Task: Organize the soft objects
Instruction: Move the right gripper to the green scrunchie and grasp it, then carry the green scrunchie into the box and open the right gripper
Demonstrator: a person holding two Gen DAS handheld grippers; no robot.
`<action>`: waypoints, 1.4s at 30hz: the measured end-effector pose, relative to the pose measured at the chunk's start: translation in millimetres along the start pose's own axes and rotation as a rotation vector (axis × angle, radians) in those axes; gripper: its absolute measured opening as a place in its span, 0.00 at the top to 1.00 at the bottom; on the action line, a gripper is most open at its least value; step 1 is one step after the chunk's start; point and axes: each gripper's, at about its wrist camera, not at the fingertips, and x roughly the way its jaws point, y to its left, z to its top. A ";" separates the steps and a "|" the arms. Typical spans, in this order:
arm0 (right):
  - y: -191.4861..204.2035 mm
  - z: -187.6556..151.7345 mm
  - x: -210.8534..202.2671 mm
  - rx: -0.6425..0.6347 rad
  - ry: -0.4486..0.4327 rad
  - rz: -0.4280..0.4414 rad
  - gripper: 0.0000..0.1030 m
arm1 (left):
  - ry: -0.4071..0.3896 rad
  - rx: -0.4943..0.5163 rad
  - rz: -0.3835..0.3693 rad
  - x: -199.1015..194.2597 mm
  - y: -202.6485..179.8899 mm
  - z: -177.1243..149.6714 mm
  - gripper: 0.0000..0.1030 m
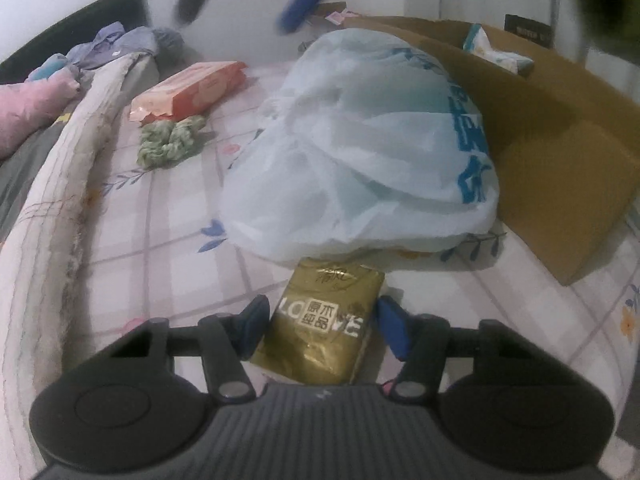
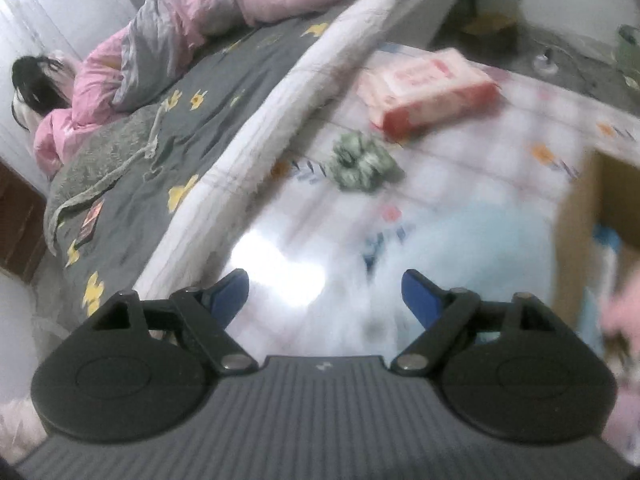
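Where the left gripper (image 1: 320,326) points down at the bed, a gold tissue pack (image 1: 320,328) is seen between its blue fingertips (image 1: 253,326); the foil wrapper is glossy and creased, a soft rectangular block with white printed characters on its face. The left pad seems to touch the pack's edge, while a narrow gap shows at the right pad, so a firm grip cannot be confirmed. At twelve o'clock from the pack, touching its far end, a bulging translucent plastic bag (image 1: 360,140) is seen, thin and crinkled, with blue lettering down its right side. At two o'clock a brown cardboard box (image 1: 560,160) stands open, stiff and flat-walled, with a white-and-teal soft packet (image 1: 492,50) inside. At ten o'clock a crumpled green scrunchie (image 1: 170,144) lies just against a red-and-pink wrapped pack (image 1: 192,92), long and brick-shaped. All of these rest on a quilted checked sheet (image 1: 160,220) with small flower prints.

In the right wrist view, the right gripper (image 2: 326,296) is held with its jaws wide apart and nothing between them, above the blurred sheet. A grey flowered blanket (image 2: 180,140) and a pink puffy quilt (image 2: 240,0) are seen at ten and eleven o'clock.
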 end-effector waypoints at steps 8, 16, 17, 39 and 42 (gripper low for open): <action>3.9 75.3 133.6 -0.076 0.044 -0.116 0.14 | 0.013 -0.136 0.006 -10.7 39.5 -12.0 0.42; -3.3 96.2 219.4 -0.142 0.108 -0.212 0.15 | 0.002 -0.217 -0.027 -15.4 54.0 -13.3 0.43; -4.5 95.3 223.0 -0.145 0.112 -0.217 0.16 | 0.001 -0.220 -0.025 -15.8 54.0 -13.4 0.43; -25.3 7.2 -12.4 0.083 -0.180 -0.035 0.77 | -0.003 -0.306 0.024 -32.8 40.8 -7.9 0.44; -47.1 -41.6 -83.1 0.157 -0.258 -0.044 0.76 | -0.022 -0.298 0.011 -38.5 35.4 -4.6 0.44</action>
